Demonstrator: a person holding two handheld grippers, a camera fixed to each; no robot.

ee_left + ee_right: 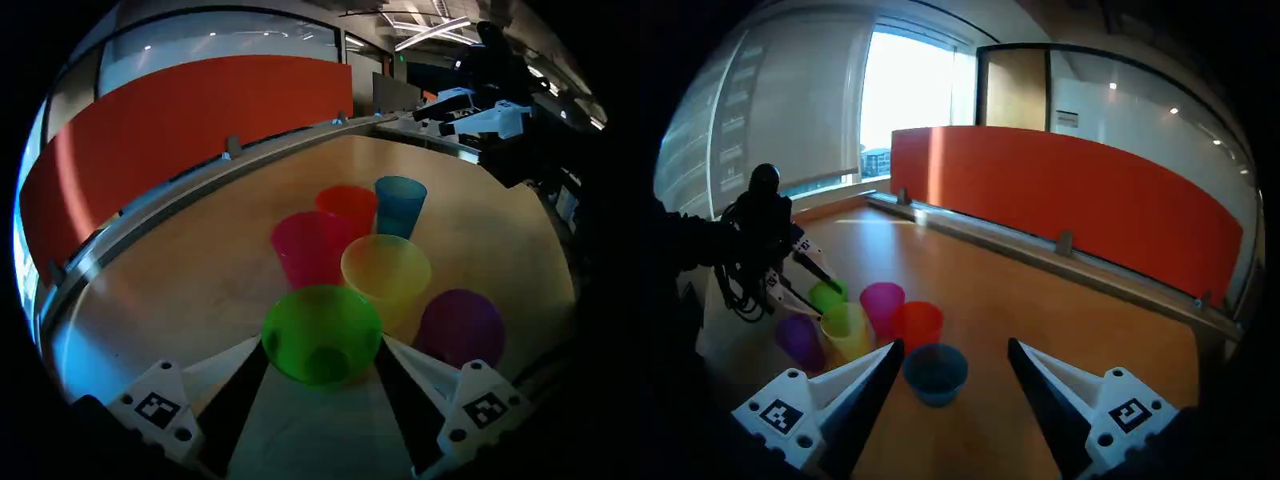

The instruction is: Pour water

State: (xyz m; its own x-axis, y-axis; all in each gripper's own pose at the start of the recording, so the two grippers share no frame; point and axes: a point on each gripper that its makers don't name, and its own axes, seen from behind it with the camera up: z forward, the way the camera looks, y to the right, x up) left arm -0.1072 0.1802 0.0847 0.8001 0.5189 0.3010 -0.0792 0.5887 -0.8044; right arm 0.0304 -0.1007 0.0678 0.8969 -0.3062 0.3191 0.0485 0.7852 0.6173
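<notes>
Green cup (322,336) is seen closest in the left gripper view, framed between the two fingers of the left tool (320,348). Both fingers are laid against its sides, so the tool is judged to be closed on the cup. The grip is placed low on the wall, presumably so that the cup can be tipped without being crushed at the rim. Whether water is held inside cannot be told.

Behind it on the desk (200,264), a tight cluster is formed by a yellow cup (386,268), a pink cup (308,248), an orange cup (346,204) and a purple cup (460,324). All are stood upright with their mouths open, as receivers would be.

A blue cup (936,372) is set at the far edge of that cluster, nearest the right tool (954,344). That tool is held wide open, with clear gaps left on both sides of the cup and nothing gripped. It is lined up as if for a grasp, or to steady the cup while pouring is done. No pour is yet under way, since the green cup is not seen tipped over any other.
</notes>
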